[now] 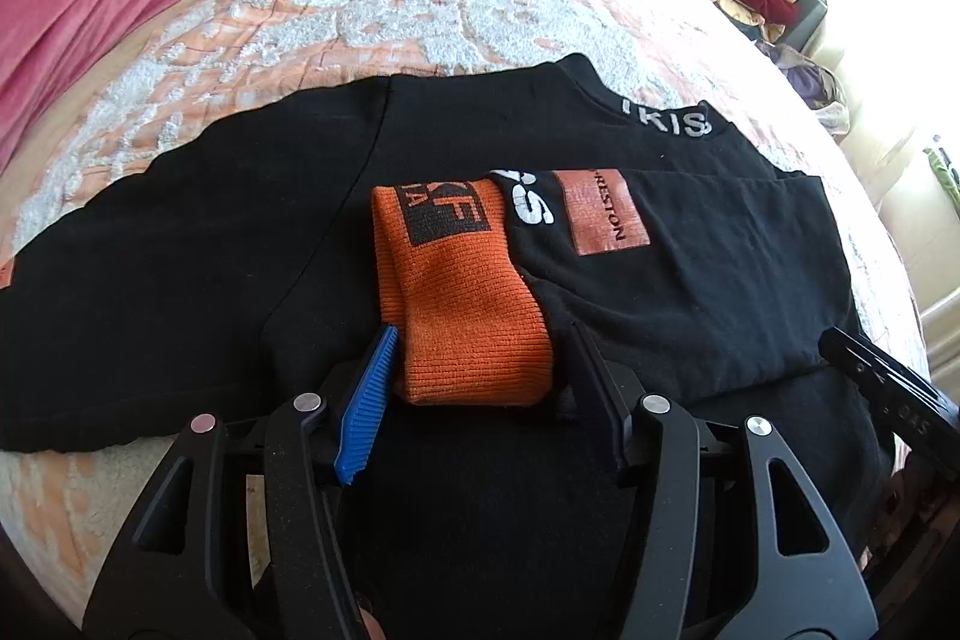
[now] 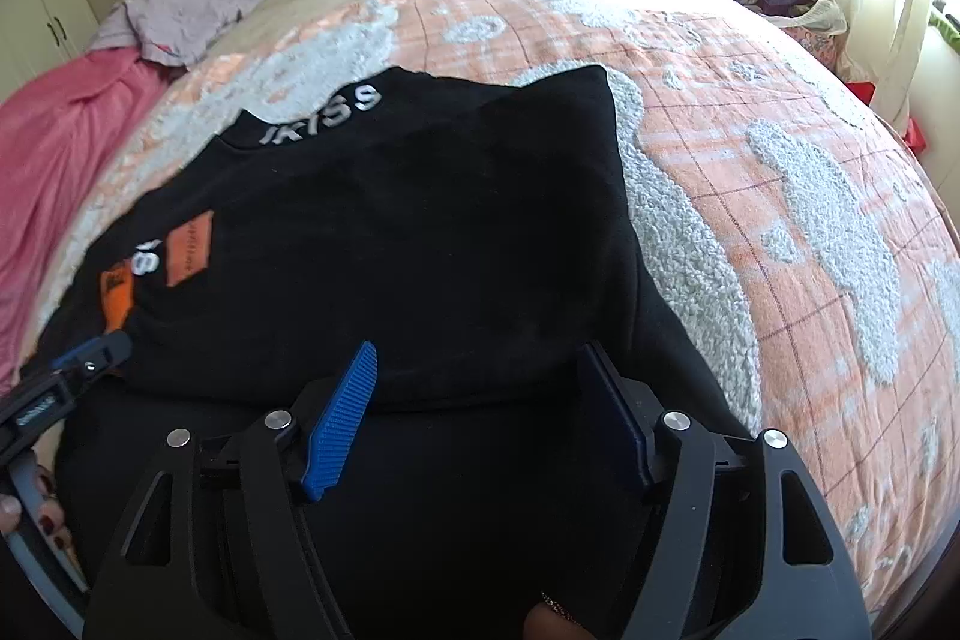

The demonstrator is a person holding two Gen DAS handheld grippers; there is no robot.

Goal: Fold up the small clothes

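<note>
I saw the black long-sleeved sweater with white collar lettering [image 1: 180,244] lying flat on the peach-and-white fleecy blanket [image 1: 372,10], collar away from me, long axis running across the bed. Its orange ribbed cuff [image 1: 462,292] lay folded onto the chest, pointing back toward me. My left gripper [image 1: 480,370] pitched steeply down, jaws parted either side of that cuff without pressing it. My right gripper [image 2: 480,388] angled down likewise, jaws wide over the folded black edge, gripping nothing.
</note>
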